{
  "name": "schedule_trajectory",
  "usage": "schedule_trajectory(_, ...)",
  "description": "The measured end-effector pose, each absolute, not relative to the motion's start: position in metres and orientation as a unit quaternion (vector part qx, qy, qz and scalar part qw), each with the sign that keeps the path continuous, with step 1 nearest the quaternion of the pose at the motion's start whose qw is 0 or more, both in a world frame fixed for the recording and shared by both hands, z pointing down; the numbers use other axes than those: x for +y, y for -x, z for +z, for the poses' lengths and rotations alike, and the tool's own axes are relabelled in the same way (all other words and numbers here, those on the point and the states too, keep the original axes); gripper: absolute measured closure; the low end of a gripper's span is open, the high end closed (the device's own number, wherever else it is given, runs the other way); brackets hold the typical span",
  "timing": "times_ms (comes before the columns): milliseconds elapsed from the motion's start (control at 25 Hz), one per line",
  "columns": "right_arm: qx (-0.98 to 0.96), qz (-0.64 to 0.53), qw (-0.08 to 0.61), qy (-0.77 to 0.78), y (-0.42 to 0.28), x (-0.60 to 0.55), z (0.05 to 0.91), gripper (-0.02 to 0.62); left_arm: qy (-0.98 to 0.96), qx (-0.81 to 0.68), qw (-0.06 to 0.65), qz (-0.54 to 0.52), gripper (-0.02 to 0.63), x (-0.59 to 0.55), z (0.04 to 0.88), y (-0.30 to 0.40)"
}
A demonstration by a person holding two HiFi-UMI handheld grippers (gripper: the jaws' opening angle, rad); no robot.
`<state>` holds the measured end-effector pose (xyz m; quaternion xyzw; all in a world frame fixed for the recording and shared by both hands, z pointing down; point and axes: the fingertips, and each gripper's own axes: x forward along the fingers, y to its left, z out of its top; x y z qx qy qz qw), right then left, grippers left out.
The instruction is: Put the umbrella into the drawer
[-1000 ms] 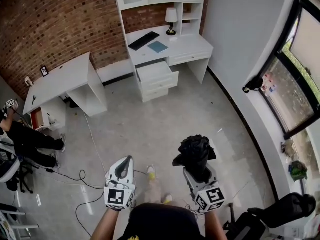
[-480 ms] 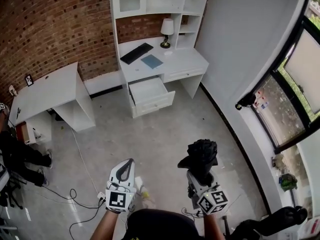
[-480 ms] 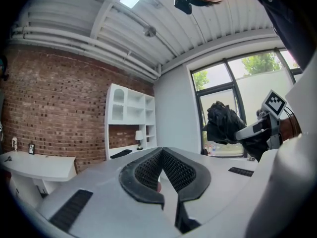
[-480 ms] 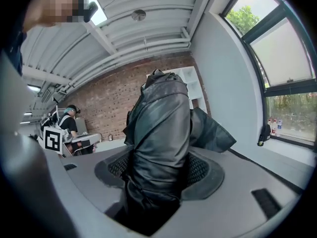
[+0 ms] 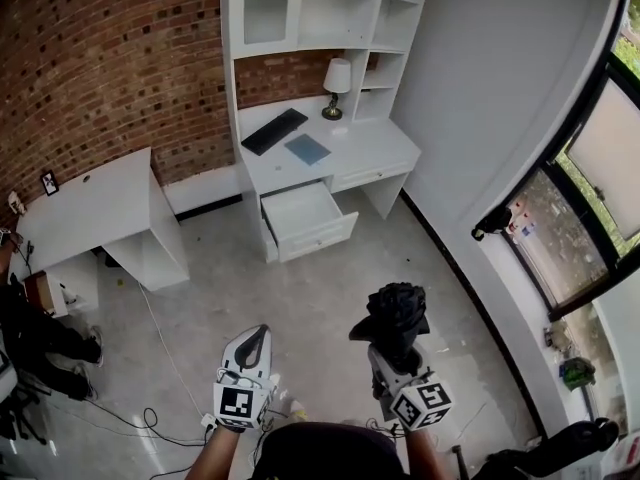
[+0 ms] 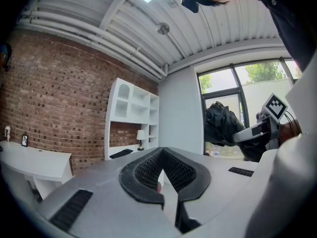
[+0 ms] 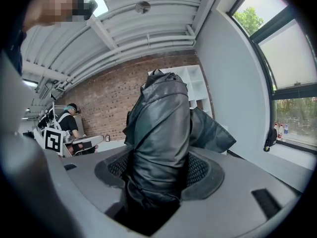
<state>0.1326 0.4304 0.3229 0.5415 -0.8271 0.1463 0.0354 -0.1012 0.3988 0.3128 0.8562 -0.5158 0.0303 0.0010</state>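
Umbrella point(image 5: 393, 313): black, folded, its fabric bunched at the top. It is standing upright out of the right tongs point(image 5: 397, 356), low in the head view, and is being carried above the grey floor point(image 5: 330, 278) without touching it. It is sitting well apart from the drawer.

Drawer point(image 5: 305, 213): white, the upper one under the white desk point(image 5: 378, 148) by the brick wall. It is standing pulled out, and its inside is showing pale; as far as the head view tells, it is holding nothing.

Progress: the pick-up is looking done, with the umbrella sitting firmly in the grip and the drawer already open. By my judgement, three steps are remaining: crossing the floor to the desk, lowering the umbrella into the drawer, and letting go. The umbrella is looking bulky against the drawer's opening, so it may be needing to go in lying along the drawer's length.

Right tongs: the jaws are clamping the umbrella's lower part, one ribbed pad on each side, with black fabric filling the whole gap between them.

Left tongs point(image 5: 256, 336): the jaws are meeting at their tips and gripping nothing. They are pointing forward just beside the right tongs, touching neither the umbrella nor the floor.

Also on the desk: a lamp point(image 5: 338, 76), a dark keyboard point(image 5: 274, 131) and a blue pad point(image 5: 307, 149).
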Motion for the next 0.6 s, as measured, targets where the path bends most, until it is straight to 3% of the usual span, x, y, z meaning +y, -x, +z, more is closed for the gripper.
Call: schedule_trajectory(600,-0.807,0.169,0.038,-0.565,-0.118,0.384,0.344,0.336,-0.868,-0.496,0.006,0.033,0.589,0.349,0.327,0.118)
